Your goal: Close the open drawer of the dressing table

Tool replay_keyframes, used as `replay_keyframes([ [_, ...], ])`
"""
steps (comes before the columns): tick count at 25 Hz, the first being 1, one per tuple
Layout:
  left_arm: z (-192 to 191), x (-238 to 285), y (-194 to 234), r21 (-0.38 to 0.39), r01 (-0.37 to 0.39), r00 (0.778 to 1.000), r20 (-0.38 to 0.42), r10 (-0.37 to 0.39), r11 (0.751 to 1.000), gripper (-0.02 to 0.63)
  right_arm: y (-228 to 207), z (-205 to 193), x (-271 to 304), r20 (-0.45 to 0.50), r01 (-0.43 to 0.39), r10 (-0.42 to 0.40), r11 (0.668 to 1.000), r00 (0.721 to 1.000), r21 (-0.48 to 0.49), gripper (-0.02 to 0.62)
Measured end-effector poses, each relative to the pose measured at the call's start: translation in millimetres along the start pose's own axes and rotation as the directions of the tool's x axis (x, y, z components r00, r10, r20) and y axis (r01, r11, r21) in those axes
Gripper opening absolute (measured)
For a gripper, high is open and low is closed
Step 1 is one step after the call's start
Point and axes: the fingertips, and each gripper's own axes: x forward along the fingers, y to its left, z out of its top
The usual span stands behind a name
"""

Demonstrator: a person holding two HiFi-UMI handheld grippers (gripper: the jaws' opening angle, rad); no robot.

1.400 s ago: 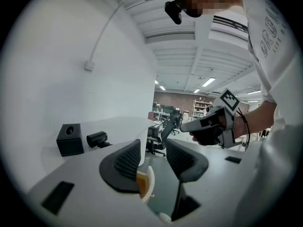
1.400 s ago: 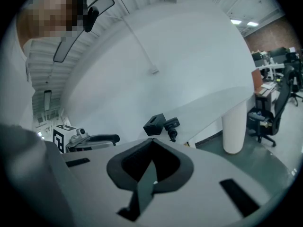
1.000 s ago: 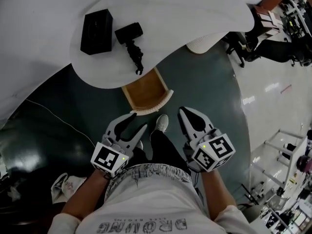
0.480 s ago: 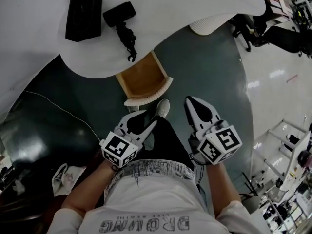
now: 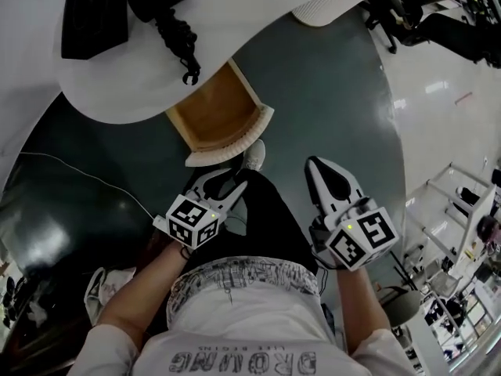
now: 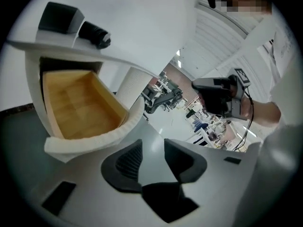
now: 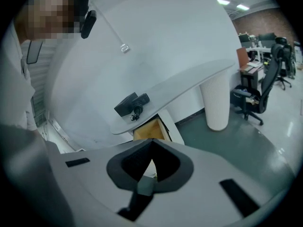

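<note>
Fingers: left gripper (image 6: 152,144) apart, empty, just narrowing; right gripper (image 7: 151,143) tips together, empty. Drawer (image 5: 215,116) back hidden under table (image 5: 258,22). Both grippers lower than before.

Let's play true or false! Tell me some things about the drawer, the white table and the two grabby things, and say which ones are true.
1. The drawer is pushed all the way in. False: it sticks out from under the table.
2. Nothing shows inside the drawer. True.
3. A black box lies on the table. True.
4. The right hand-held gripper grips the drawer's front. False: it is apart from the drawer, its jaws together on nothing.
5. The left hand-held gripper is squeezed shut. False: its jaws stand apart with nothing between them, though they have just been closing a little.
</note>
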Motion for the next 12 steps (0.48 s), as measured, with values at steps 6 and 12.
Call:
replay_keyframes([
  [6, -31, 30, 43, -0.220, -0.046, 0.998, 0.019, 0.052, 0.974, 0.163, -2, -19, -4, -0.073, 0.019, -0.019, 1.000, 0.997, -0.006, 0.008],
  [12, -42, 59, 72, -0.388, -0.108, 0.990, 0.038, 0.134, 0.915, 0.163, -4, -32, -9, -0.137, 0.025, -0.023, 1.000, 0.990, 0.011, 0.008],
])
